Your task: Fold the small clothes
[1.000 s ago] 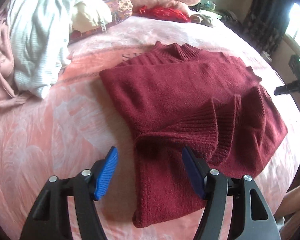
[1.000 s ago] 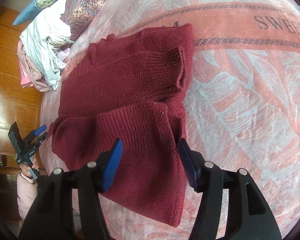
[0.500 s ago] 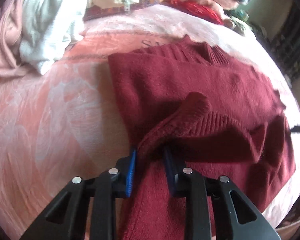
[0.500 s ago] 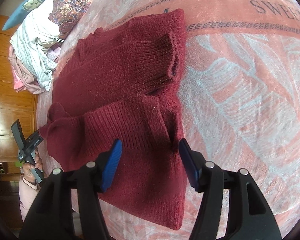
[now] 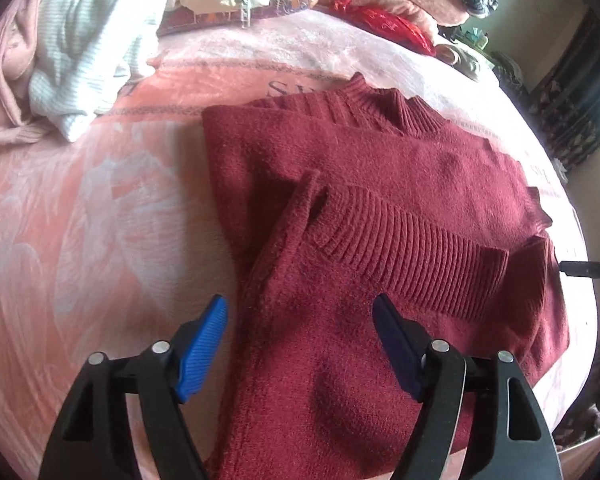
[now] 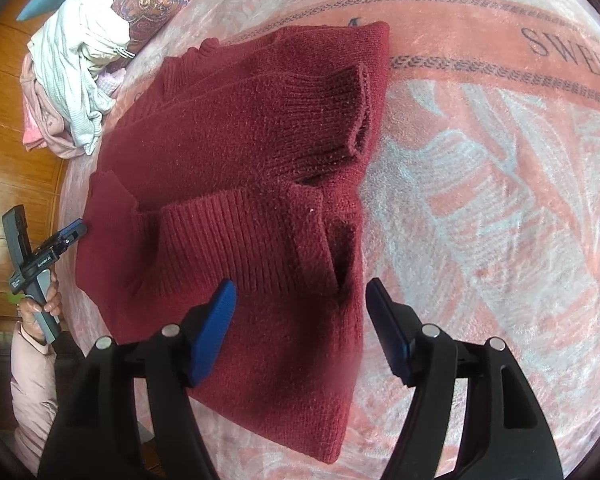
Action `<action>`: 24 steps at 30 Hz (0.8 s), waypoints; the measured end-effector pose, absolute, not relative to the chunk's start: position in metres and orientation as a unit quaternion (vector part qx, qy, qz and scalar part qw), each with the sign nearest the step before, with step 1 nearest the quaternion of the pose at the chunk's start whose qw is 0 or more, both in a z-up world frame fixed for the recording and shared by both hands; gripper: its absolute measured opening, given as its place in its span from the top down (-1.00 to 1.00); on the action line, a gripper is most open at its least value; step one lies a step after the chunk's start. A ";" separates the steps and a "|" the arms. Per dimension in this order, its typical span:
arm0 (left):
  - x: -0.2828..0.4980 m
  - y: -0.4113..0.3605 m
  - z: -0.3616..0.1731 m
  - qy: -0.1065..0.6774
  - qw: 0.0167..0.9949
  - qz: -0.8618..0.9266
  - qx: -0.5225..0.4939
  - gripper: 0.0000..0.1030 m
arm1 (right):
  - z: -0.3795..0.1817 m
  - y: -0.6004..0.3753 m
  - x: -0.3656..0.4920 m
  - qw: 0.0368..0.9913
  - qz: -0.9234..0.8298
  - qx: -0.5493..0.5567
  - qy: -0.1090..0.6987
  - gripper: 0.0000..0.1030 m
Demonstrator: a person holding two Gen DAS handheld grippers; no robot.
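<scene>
L gripper [image 5: 300, 344]: jaws opening, pads apart, sweater edge between them, not clamped. R gripper [image 6: 300, 328]: jaws opening, above the hem, nothing gripped. Maroon sweater [image 5: 380, 184] lies mid-blanket [image 5: 80, 220], sleeves folded across, long axis collar-to-hem, collar toward clothes pile [image 5: 80, 40] at the far edge. Only R view shows the hand [image 6: 40, 304], wooden floor [image 6: 8, 152].

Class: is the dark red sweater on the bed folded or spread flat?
Partly folded: the sweater has both ribbed sleeves laid across its body; the lower part remains unfolded.

Soft daylight from a window at right, mild haze, fisheye-bent dark corners, faint shadows.
</scene>
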State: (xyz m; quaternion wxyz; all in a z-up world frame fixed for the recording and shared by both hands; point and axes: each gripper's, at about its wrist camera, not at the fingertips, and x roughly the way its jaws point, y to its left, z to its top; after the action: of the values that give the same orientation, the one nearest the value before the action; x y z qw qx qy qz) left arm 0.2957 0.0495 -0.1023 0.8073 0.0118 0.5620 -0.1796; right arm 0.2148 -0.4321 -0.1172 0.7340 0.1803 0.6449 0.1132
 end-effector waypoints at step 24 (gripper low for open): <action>0.295 0.047 -0.112 0.568 0.807 -0.157 0.039 0.02 | -0.123 -0.417 0.221 0.734 0.121 0.141 0.653 0.41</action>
State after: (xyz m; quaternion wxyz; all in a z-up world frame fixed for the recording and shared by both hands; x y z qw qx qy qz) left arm 0.2949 0.0469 -0.1122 0.8071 0.0388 0.5679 -0.1570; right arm 0.2209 -0.4166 -0.1228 0.7344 0.1407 0.6528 0.1211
